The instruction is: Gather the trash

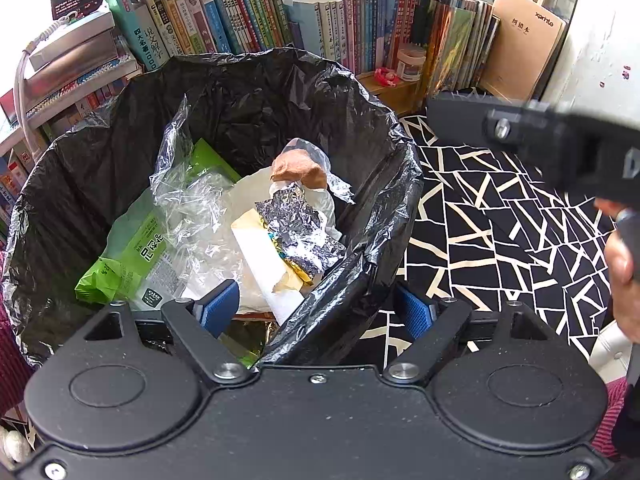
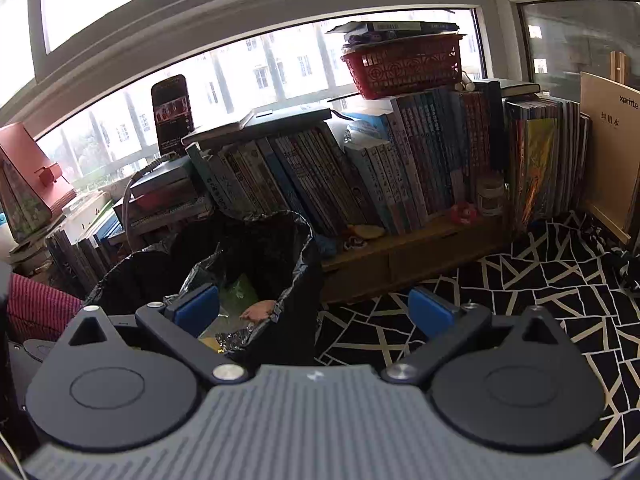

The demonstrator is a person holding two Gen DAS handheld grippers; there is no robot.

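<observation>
Several pieces of trash are seen inside the bin bag [image 1: 248, 92], a black liner folded over a bin rim: a green packet [image 1: 136, 252], clear film [image 1: 192, 200], crumpled foil wrapper [image 1: 296, 220], white paper [image 1: 264, 256] and a brown paper wad [image 1: 298, 168]. All are judged light, soft and crushable; the film and foil are likely slippery, so a pinch on a bunched fold is advised. The liner itself is thin and tear-prone, best taken at its doubled rim.

Its near rim is straddled by the left gripper [image 1: 320, 306], jaws spread, one blue pad inside the bin and one outside; nothing is clamped. The right gripper [image 2: 316, 308] is held higher, jaws likewise spread and empty, its left pad over the bin mouth.

Korean print is noted on the green packet but cannot be read with confidence. Behind the bin, a row of books [image 1: 256, 20] stands on a low shelf; "说文解字" is legible on one spine. "xprinte" is printed on a brown board [image 1: 524, 40] to the right. A black-and-white patterned cloth [image 1: 500, 216] covers the surface beside the bin.
</observation>
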